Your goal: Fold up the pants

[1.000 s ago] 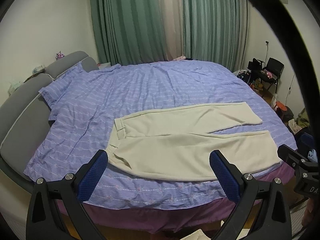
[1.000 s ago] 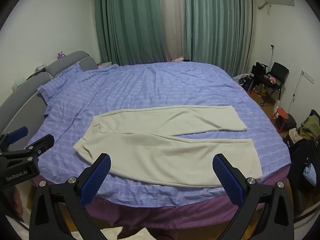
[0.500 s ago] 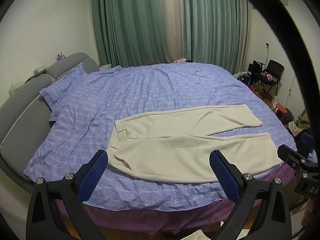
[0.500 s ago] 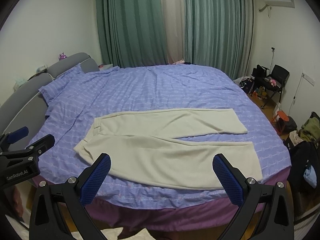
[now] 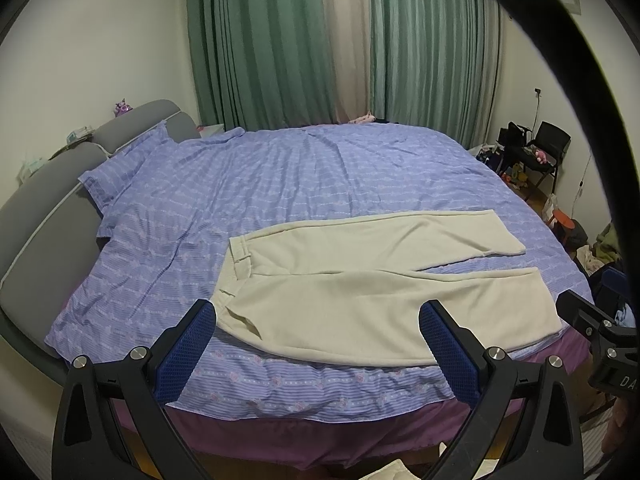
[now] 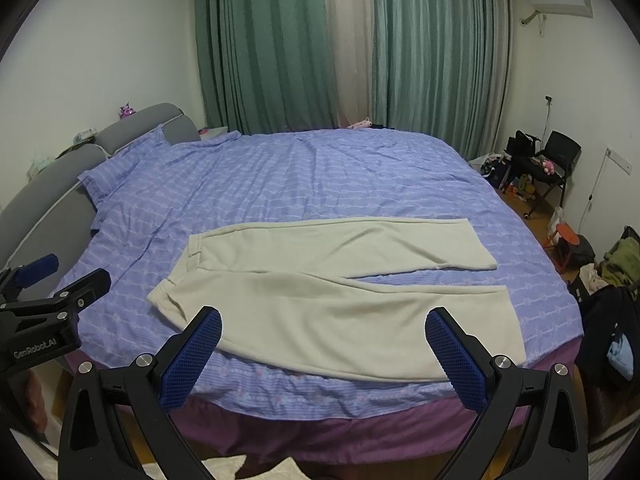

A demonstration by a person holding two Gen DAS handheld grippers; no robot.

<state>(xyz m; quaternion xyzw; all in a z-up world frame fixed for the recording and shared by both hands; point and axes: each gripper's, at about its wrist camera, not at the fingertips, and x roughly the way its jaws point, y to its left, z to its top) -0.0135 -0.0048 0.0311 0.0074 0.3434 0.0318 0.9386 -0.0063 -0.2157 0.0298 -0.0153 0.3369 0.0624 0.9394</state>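
Left wrist view: the left hand-held gripper is spread wide, grasping nothing, at the lower centre. The cream pants lie flat on the bed, probably unfolded.

Right wrist view: the right hand-held gripper is also released, with the pants beyond it.

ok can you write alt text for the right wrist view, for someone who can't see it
Cream pants lie flat and unfolded on a bed with a purple striped cover, waistband to the left, legs slightly apart to the right. The open right gripper hovers in the foreground, holding nothing; the left gripper shows at the left edge. Green curtains hang behind.
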